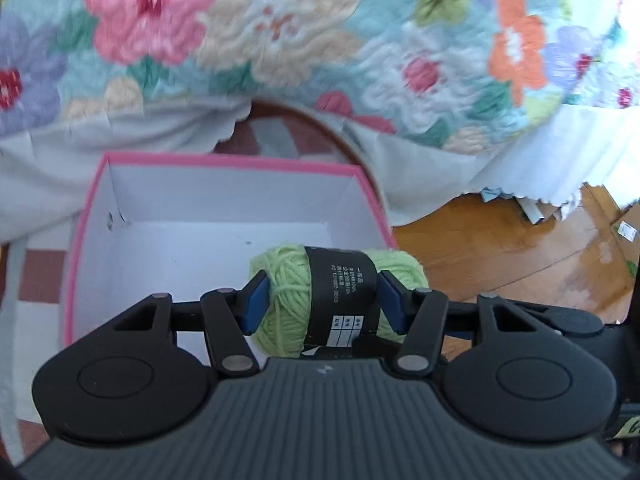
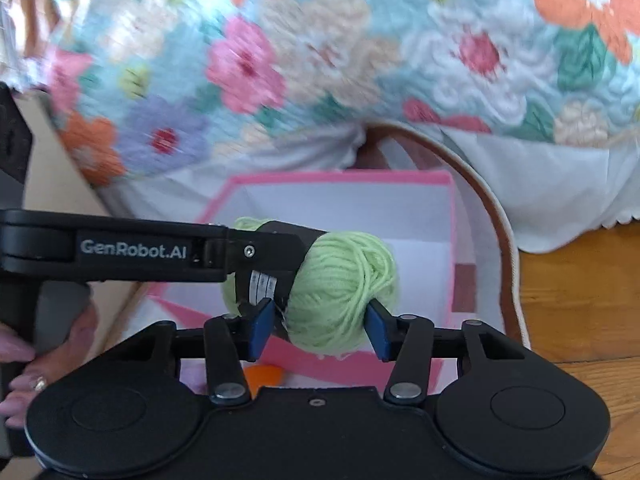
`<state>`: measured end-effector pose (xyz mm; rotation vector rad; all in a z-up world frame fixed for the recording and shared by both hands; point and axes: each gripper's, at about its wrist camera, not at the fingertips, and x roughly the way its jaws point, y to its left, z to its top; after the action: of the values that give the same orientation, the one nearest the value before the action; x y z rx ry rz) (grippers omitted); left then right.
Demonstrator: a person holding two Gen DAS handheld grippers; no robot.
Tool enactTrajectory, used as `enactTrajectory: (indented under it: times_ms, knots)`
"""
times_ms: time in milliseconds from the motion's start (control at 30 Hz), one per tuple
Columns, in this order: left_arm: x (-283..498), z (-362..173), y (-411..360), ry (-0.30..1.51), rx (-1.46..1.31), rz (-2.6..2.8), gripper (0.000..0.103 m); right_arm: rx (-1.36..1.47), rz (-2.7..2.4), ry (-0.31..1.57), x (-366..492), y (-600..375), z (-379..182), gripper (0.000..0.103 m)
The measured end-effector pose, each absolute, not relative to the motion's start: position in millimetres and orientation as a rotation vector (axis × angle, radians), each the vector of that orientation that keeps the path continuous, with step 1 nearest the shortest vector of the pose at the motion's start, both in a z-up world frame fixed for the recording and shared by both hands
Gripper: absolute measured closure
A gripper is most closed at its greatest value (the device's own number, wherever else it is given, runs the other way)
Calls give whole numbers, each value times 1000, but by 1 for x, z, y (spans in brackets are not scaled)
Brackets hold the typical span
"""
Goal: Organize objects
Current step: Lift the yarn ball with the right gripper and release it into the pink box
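The left gripper (image 1: pixel 320 300) has its two black fingers part-way apart, and their blue pads (image 1: pixel 255 304) press against a skein of pale green yarn wrapped in a black paper band with white print (image 1: pixel 340 300); one pad bears on the loose green wool at one end, the other on the edge of the black band, so the skein is clamped across its length. The skein hangs in the air over the near right corner of an open pink-edged cardboard box with a white inside (image 1: pixel 92 216), whose floor is bare where it shows. In the right wrist view the right gripper (image 2: pixel 320 332) also stands part-way apart, with its blue pads (image 2: pixel 262 330) on either side of the rounded green end of the same skein (image 2: pixel 344 288); both pads look to be touching the wool, though the blur leaves the firmness of that hold unclear. The left gripper's black finger, marked with white lettering (image 2: pixel 132 250), reaches in from the left of that view and lies along the skein's black band. A hand (image 2: pixel 24 360) with a ring grips the left tool's handle at the left edge. The pink box (image 2: pixel 448 240) lies just beyond and below the skein, on a rug with a brown and white border (image 2: pixel 508 248). Behind everything a flowered quilt in blue, pink and orange (image 1: pixel 320 40) drapes down to a wooden floor (image 1: pixel 500 248).
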<state>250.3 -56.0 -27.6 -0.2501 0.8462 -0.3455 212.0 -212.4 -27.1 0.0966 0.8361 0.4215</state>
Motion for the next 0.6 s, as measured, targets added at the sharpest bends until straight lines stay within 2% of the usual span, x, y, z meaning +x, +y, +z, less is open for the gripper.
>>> enactTrajectory:
  times_ms: [267,400,500,600]
  knots:
    - [282,-72,-68,975,-222,-335,48,77,360,929,241,-207,-56,49]
    - [284,-78,-70,981,-244,-333,46,42,310,950,248,-207,-65,48]
    - [280,-72,-75,987,-176,-335,46,10,301,947,241,-210,-61,45]
    - [271,-60,-73,991,-136,-337,45,0,326,909,225,-217,-46,36]
